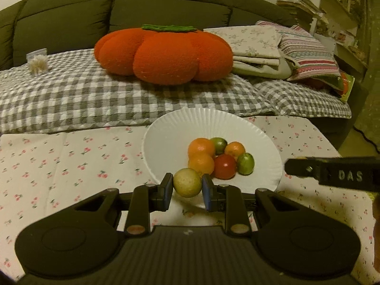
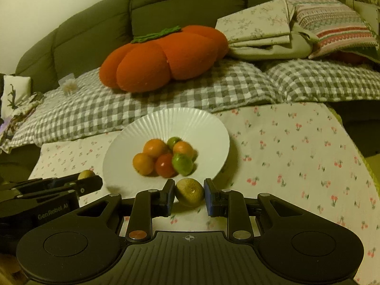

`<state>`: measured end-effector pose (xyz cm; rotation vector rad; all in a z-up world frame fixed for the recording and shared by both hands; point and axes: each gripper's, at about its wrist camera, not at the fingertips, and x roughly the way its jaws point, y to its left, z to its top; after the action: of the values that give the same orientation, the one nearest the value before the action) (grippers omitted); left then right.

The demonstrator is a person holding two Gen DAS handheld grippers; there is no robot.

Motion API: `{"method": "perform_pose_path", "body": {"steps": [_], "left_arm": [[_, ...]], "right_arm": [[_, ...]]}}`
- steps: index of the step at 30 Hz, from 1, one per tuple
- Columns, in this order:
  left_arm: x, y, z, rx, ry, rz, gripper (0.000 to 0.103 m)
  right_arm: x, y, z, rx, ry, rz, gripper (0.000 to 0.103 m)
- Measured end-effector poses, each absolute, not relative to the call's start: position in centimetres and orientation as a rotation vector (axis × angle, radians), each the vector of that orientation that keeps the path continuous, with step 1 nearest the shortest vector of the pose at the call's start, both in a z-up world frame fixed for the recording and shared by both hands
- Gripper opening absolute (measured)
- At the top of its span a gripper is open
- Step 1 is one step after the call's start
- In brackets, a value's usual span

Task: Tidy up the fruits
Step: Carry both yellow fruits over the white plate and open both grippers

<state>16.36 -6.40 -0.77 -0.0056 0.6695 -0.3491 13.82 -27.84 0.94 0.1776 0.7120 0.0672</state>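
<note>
**Two fruits carried toward the plate**

Both grippers are closed on fruit. The left gripper (image 1: pixel 187 186) is clamped on a yellow-green lime (image 1: pixel 187 182), held between its blue pads at the lower centre of the left wrist view. The right gripper (image 2: pixel 188 196) is clamped on a brownish-green fruit (image 2: pixel 190 192), possibly a kiwi, at the lower centre of the right wrist view. Each fruit is seen just at the near rim of the white paper plate (image 1: pixel 166 128), above the cherry-print cloth (image 1: pixel 71 156).

On the plate a small heap is gathered right of its middle: three oranges (image 1: pixel 201 147), a red tomato (image 1: pixel 225 166) and two green limes (image 1: pixel 245 163), all touching one another. The left half of the plate is bare.

The other gripper is caught at the edge of each view: at the right edge of the left view, and at the lower left of the right view, so the two are judged to be side by side.

Beyond the plate, a grey checked blanket (image 1: pixel 71 95) is spread over a dark sofa (image 1: pixel 71 11), with a pumpkin-shaped cushion (image 1: pixel 163 52) at upper centre and folded linen (image 1: pixel 256 49) at upper right.

The step in hand is judged to be the delivery of two fruits to the plate. Next, each gripper is to be carried over the rim, lowered close beside the heap, and only then opened, so that the round fruits are not left to roll off the shallow plate or knock the pile apart.
</note>
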Motion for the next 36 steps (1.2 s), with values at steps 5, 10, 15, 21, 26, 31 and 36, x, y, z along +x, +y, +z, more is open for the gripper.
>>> {"method": "perform_pose_path", "body": {"steps": [5,10,15,21,26,31,36], "left_arm": [[17.3,-7.6,-1.9,-0.001,0.673,-0.396,0.024],[17.7,-9.1,-2.8,0.017,0.670,-0.450,0.024],[18.4,-9.8,-3.5,0.025,0.682,-0.462,0.024],[18.6,-10.0,-4.0,0.043,0.684,-0.456,0.024],[18.4,-10.1,-3.8,0.044,0.681,-0.454,0.025],[18.3,-9.9,-3.1,0.031,0.669,-0.444,0.038],[18.1,-9.5,-2.5,0.008,0.670,-0.431,0.040]], "right_arm": [[15.6,-28.0,0.3,0.158,0.720,0.076,0.024],[17.0,-28.1,-0.4,0.138,0.733,0.080,0.024],[18.2,-28.2,-1.0,0.128,0.738,0.090,0.024],[19.2,-28.1,-1.7,0.115,0.748,0.090,0.024],[19.4,-28.2,-1.9,0.116,0.746,0.088,0.026],[19.4,-28.3,-1.8,0.122,0.740,0.083,0.028],[19.1,-28.3,-1.2,0.135,0.728,0.082,0.029]]}}
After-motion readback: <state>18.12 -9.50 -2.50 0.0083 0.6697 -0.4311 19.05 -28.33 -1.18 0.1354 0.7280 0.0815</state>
